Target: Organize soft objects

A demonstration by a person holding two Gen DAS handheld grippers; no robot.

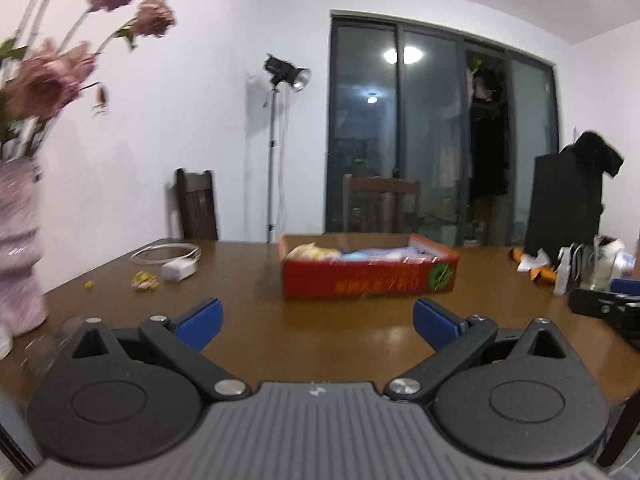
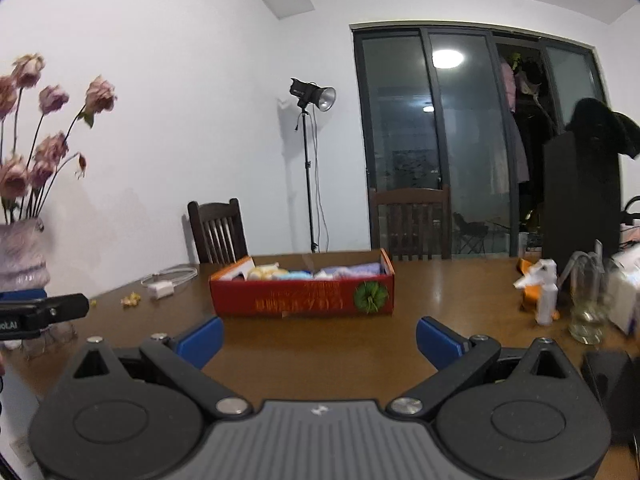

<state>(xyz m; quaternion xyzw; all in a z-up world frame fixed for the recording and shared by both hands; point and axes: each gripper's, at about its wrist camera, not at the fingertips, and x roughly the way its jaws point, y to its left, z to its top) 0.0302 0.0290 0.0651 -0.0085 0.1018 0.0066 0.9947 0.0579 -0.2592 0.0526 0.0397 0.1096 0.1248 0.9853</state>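
– What stays unclear?
– The vase point(image 1: 18, 248) is blurred and cut by the left edge. The soft objects point(image 2: 316, 271) sit half hidden behind the red box point(image 2: 304, 300) wall.
– And the print?
– Unreadable.

brown wooden table point(image 2: 440, 304) here, red box point(image 2: 303, 299) sitting mid-table, white charger point(image 2: 161, 290) with its coiled cable point(image 2: 176, 274) off to the left, yellowish scraps point(image 2: 131, 300) nearby, spray bottle point(image 2: 546, 298) and glass jar point(image 2: 588, 300) at right.
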